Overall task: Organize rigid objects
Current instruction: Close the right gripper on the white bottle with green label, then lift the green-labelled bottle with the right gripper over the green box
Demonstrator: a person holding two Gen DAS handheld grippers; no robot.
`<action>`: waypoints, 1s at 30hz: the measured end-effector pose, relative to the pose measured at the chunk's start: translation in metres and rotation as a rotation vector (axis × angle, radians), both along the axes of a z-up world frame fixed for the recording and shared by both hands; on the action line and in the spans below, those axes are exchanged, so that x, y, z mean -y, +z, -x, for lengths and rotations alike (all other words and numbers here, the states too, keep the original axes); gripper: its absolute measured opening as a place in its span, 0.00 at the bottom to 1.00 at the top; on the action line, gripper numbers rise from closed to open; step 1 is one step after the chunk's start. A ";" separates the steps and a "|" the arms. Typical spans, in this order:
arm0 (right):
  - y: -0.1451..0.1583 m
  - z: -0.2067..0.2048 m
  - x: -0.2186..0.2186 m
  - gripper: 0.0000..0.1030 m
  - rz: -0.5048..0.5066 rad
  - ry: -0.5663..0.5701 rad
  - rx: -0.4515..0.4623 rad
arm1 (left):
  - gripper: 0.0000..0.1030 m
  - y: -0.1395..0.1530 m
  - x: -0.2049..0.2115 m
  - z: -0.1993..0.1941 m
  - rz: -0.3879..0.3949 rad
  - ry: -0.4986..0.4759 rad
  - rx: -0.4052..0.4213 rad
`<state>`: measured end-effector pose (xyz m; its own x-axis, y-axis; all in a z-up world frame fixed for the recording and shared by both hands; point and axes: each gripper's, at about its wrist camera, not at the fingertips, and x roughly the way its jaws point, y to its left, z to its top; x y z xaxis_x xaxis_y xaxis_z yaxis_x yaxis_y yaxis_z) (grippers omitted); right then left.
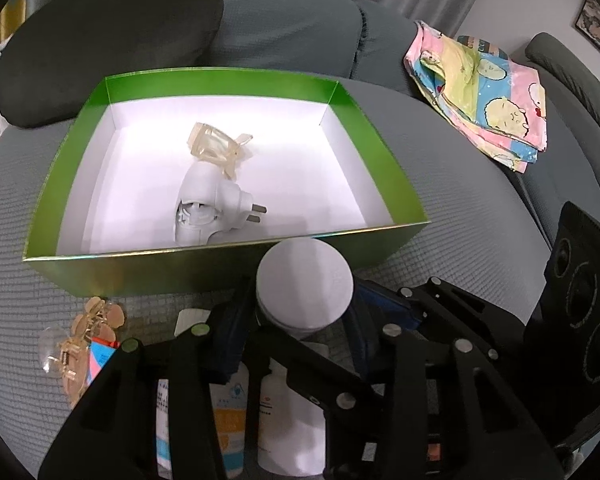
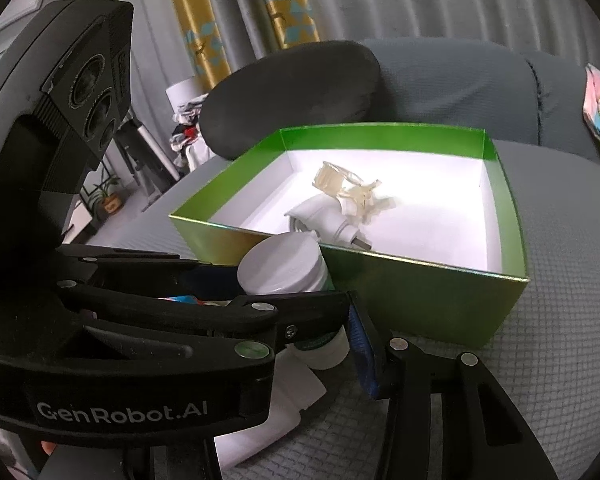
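Note:
A jar with a flat white lid (image 1: 305,282) and a green label stands tilted just in front of the green box (image 1: 80,160). My left gripper (image 1: 300,314) is shut on it, a blue pad pressing each side below the lid. In the right wrist view the same jar (image 2: 278,266) shows behind the left gripper's black body. My right gripper (image 2: 324,340) reaches in from the right, and one blue pad (image 2: 362,352) sits beside the jar's base. Its other finger is hidden. Inside the box lie a white plug-in device (image 1: 208,208) and a translucent beige clip (image 1: 214,142).
Under my left gripper stand white bottles (image 1: 288,420) with orange and blue labels. Gold clips and a clear suction hook (image 1: 80,340) lie at the left. A folded colourful cloth (image 1: 484,92) rests on the grey sofa, and a dark cushion (image 1: 100,40) sits behind the box.

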<state>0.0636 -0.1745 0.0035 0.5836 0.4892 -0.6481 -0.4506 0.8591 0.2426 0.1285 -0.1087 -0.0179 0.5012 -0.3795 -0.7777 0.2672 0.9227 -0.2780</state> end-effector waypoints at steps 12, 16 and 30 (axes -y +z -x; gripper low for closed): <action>0.037 0.022 0.001 0.46 -0.011 -0.001 0.090 | 0.39 0.036 0.002 0.029 0.005 -0.010 0.096; 0.051 0.028 0.000 0.46 -0.010 0.003 0.123 | 0.39 0.049 0.002 0.037 0.008 -0.008 0.130; 0.077 0.039 -0.003 0.46 0.004 0.005 0.192 | 0.40 0.077 0.001 0.051 0.019 -0.012 0.196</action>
<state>0.0249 -0.1713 0.0805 0.6943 0.4899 -0.5271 -0.4923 0.8577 0.1486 0.0779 -0.1096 0.0589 0.6379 -0.3996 -0.6583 0.3285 0.9144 -0.2368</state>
